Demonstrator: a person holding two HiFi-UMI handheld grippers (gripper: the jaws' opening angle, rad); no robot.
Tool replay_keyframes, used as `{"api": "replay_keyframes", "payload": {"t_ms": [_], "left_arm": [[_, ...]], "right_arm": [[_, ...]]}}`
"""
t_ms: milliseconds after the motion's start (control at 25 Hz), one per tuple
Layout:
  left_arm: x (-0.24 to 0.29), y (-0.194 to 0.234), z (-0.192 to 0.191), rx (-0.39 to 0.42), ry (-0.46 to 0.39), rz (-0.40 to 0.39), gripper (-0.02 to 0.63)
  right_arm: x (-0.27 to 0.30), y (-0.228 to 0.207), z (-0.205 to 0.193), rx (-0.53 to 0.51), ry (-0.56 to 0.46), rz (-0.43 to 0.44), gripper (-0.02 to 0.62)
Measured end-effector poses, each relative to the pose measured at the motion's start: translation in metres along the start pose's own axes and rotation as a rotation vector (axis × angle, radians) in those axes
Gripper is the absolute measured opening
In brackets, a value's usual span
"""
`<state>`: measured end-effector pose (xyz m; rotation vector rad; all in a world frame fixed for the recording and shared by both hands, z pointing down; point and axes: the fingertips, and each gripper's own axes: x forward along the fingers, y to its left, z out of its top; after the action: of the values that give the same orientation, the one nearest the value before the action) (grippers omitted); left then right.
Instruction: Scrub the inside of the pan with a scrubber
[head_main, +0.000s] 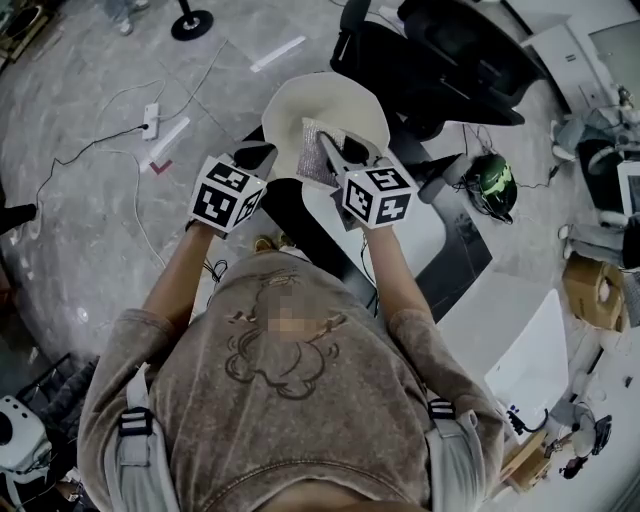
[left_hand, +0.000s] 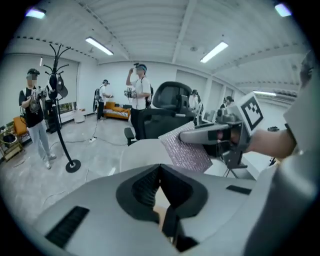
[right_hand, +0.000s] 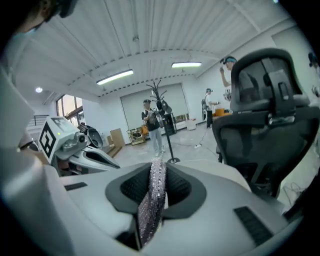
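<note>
A cream-white pan (head_main: 325, 105) hangs in front of me above the desk edge. My left gripper (head_main: 258, 156) is shut at the pan's near left side, and in the left gripper view a tan strip of the pan's handle (left_hand: 161, 212) shows between the closed pads. My right gripper (head_main: 336, 150) is shut on a silvery glitter scrubber (head_main: 312, 152), which lies against the pan's inside. In the right gripper view the scrubber (right_hand: 155, 197) stands pinched upright between the dark pads. The left gripper view shows the scrubber (left_hand: 187, 147) flat over the pan (left_hand: 142, 155).
A black office chair (head_main: 450, 55) stands just beyond the pan. A white desk (head_main: 425, 235) lies below on the right, with a green-black helmet (head_main: 493, 182) beside it. Cables and a power strip (head_main: 151, 121) cross the floor at left. A coat stand (left_hand: 60, 107) and several people stand further off.
</note>
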<state>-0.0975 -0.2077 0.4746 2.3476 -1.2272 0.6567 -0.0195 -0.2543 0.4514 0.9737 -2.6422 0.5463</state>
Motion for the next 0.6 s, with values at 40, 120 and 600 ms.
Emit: {"api": "replay_keyframes", "payload": {"t_ms": [40,120,600], "left_arm": [[-0.002,-0.002,0.008,0.004,-0.050,-0.001,0.017],[-0.006,-0.005,0.022,0.010,-0.147,-0.007,0.017],[-0.027,0.000,0.052,0.063,-0.431,0.072,0.017]], "right_arm": [[-0.007,0.001,0.003,-0.032,-0.036,-0.023,0.077],[-0.020,0.004,0.009,-0.079,-0.102,-0.054,0.077],[-0.053,0.008,0.016,-0.119,-0.317,-0.131,0.078]]}}
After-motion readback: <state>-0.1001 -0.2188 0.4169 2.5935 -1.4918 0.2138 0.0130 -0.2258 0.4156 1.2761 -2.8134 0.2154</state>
